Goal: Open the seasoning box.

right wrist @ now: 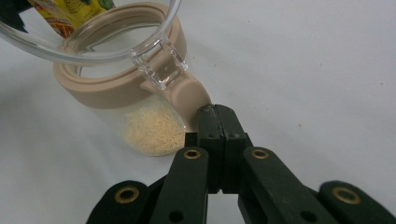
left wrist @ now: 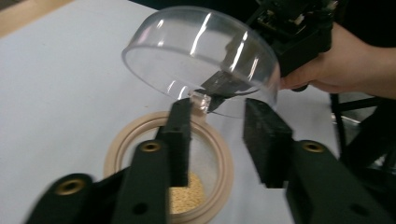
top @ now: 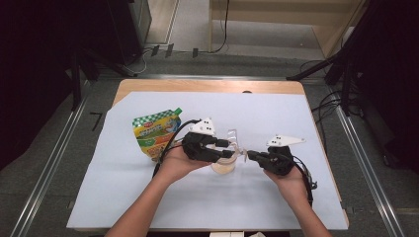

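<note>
Forearms came in from the near edge of the table (top: 316, 207), each hand carrying a gripper toward the middle of the pale sheet. At right, the right gripper (right wrist: 215, 116) had its jaws pressed together on the beige tab of the jar (right wrist: 140, 107); whether they truly pinched it or only butted against it, hard to call. At left, the left gripper (left wrist: 217, 135) hung over the jar mouth, jaws apart and holding nothing. The clear lid (left wrist: 201, 56) was swung up on its hinge, tilted, its hollow facing down and left. By my reading the opening was done, filling still ahead: only a little pale grain (right wrist: 154, 133) sat at the bottom. The jar stood upright, long axis vertical. Farther left lay the printed refill pouch (top: 157, 132), flat, its green corner pointing far-right.
</note>
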`<state>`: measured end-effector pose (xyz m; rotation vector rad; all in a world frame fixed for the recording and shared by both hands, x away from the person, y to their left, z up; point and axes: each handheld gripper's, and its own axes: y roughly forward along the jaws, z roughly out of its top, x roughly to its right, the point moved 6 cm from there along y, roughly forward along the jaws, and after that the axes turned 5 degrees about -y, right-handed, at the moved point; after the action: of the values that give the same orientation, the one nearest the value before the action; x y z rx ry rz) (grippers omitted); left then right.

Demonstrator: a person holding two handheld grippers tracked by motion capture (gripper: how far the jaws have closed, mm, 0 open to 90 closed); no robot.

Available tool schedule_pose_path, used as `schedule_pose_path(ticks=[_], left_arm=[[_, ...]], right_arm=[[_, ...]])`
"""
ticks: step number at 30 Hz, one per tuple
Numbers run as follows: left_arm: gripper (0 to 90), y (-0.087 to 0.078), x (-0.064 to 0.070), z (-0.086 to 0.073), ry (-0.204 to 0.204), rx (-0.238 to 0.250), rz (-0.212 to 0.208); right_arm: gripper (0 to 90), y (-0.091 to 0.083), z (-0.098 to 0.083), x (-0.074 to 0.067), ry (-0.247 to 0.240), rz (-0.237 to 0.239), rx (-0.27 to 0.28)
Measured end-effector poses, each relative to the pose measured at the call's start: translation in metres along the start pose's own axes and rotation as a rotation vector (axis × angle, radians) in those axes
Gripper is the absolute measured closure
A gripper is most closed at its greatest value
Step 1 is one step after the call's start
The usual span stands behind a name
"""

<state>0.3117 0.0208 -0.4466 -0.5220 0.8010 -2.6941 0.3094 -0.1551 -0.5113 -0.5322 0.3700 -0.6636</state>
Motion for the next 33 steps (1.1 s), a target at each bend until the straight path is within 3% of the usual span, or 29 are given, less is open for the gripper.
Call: schedule_pose_path(ticks=[3, 8, 25, 33], left_arm=[[83.4, 0.002, 0.004, 0.002, -0.015, -0.007, -0.033], [89.6, 0.002, 0.01, 0.008, -0.014, -0.014, -0.032], [89.3, 0.025, 0.019, 0.015, -0.06, -0.049, -0.063], [85.4, 0.018, 0.012, 0.013, -0.118, -0.046, -0.083]], right_arm=[[90.0, 0.0, -0.001, -0.001, 0.002, 0.002, -0.004], [90.0, 0.0, -0.001, -0.001, 0.001, 0.002, -0.002], [90.0, 0.001, -0.001, 0.0, 0.004, -0.007, 0.002], [90.0, -0.003, 0.0, -0.002, 0.005, -0.012, 0.023]])
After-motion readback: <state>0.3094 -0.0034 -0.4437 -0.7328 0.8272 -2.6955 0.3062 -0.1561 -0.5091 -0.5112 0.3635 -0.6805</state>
